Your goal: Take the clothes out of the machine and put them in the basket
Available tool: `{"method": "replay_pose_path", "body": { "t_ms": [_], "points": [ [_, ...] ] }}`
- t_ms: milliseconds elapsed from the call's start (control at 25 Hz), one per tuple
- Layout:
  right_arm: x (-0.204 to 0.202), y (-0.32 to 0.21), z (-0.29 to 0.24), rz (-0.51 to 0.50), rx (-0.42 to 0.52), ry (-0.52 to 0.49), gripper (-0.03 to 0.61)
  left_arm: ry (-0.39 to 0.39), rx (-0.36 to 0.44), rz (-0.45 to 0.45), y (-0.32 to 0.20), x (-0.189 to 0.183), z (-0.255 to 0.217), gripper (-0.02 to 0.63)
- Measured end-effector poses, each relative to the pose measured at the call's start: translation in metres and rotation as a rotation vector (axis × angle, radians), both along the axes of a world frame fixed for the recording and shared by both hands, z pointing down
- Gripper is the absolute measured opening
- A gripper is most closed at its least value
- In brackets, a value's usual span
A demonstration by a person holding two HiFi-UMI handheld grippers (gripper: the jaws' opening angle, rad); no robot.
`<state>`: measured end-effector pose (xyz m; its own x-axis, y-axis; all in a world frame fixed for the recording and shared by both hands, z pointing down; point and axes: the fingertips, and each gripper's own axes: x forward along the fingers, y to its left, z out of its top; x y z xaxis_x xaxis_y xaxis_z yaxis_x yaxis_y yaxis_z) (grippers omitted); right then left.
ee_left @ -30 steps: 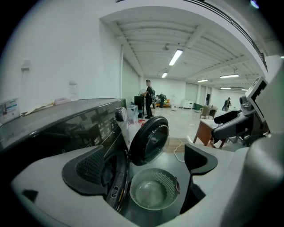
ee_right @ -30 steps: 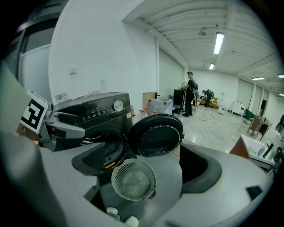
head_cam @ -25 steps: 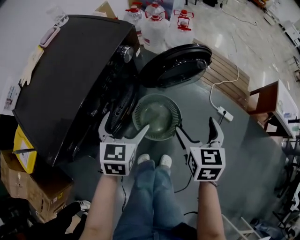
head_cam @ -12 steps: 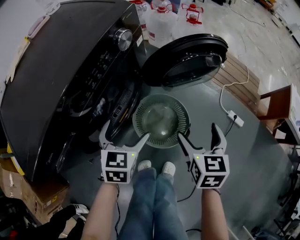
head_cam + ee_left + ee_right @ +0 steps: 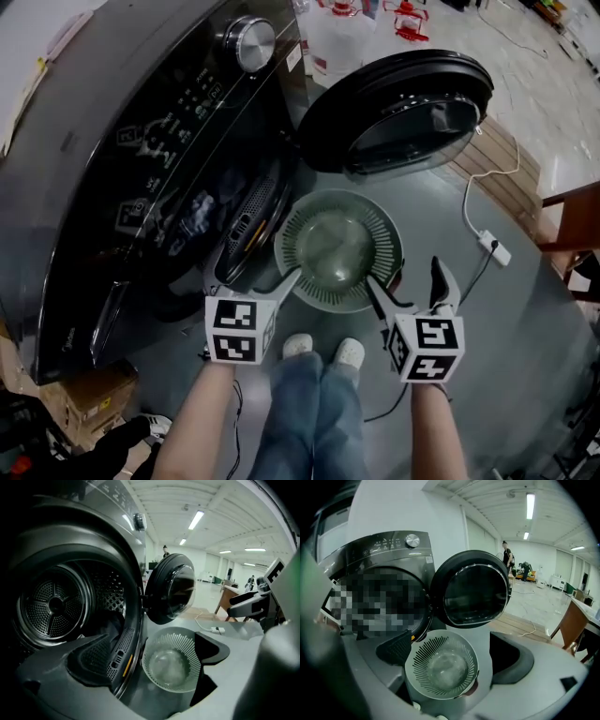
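Closing in on the washing machine (image 5: 141, 141) now, leaning further over it than a second ago, bringing the dark front panel and the dial (image 5: 250, 42) much larger into the head view and pushing the water jugs (image 5: 337, 26) almost off the top edge. Carrying the left gripper (image 5: 253, 278) and the right gripper (image 5: 405, 281) along at the near rim of the basket (image 5: 298, 217), in the same pose as before: both tongs spread wide, pinching nothing, framing only the bare basket. Leaving the basket itself unmoved on the floor, right beneath the drum mouth and the swung-open door (image 5: 403, 103). Nothing in it so far. Looking left of the basket through the left gripper view, straight into the drum (image 5: 51, 604), and catching what looks like a dark heap of clothes (image 5: 112, 623) low behind the door seal, too dim to tell piece from piece. Reading this as the approach nearly done, with no garment taken yet. Likely next: swinging the left gripper off the basket rim and leftward into the opening, keeping those tongs wide until they reach cloth.
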<state>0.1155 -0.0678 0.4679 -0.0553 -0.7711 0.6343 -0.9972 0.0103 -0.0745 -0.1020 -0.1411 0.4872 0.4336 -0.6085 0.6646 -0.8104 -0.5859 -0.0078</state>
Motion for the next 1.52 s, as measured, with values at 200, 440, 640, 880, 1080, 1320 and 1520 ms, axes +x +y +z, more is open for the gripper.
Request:
{"method": "replay_pose_path", "body": {
  "t_ms": [200,440,640,880,1080,1320,1520],
  "points": [
    [-0.003,-0.007,0.033,-0.002,-0.013,-0.002,0.518,-0.050,-0.010,-0.040,-0.024,-0.022,0.038,0.566],
    [-0.011,-0.014,0.062,-0.006,-0.037,-0.014,0.518,-0.088,-0.044,-0.099,-0.057,-0.043,0.075,0.565],
    [-0.019,-0.023,0.082,-0.014,-0.056,-0.013,0.518,-0.157,-0.027,-0.123,-0.088,-0.059,0.097,0.504],
    [-0.036,-0.038,0.107,-0.024,-0.079,-0.021,0.518,-0.255,0.008,-0.187,-0.126,-0.085,0.117,0.355],
    [-0.047,-0.050,0.120,-0.020,-0.074,-0.020,0.518,-0.434,0.079,-0.173,-0.156,-0.098,0.138,0.331],
    [-0.053,-0.071,0.143,0.019,-0.104,-0.001,0.518,-0.568,0.108,-0.148,-0.188,-0.097,0.157,0.328],
    [-0.065,-0.074,0.164,-0.018,-0.125,0.004,0.518,-0.639,0.099,-0.147,-0.206,-0.106,0.173,0.321]
  ]
}}
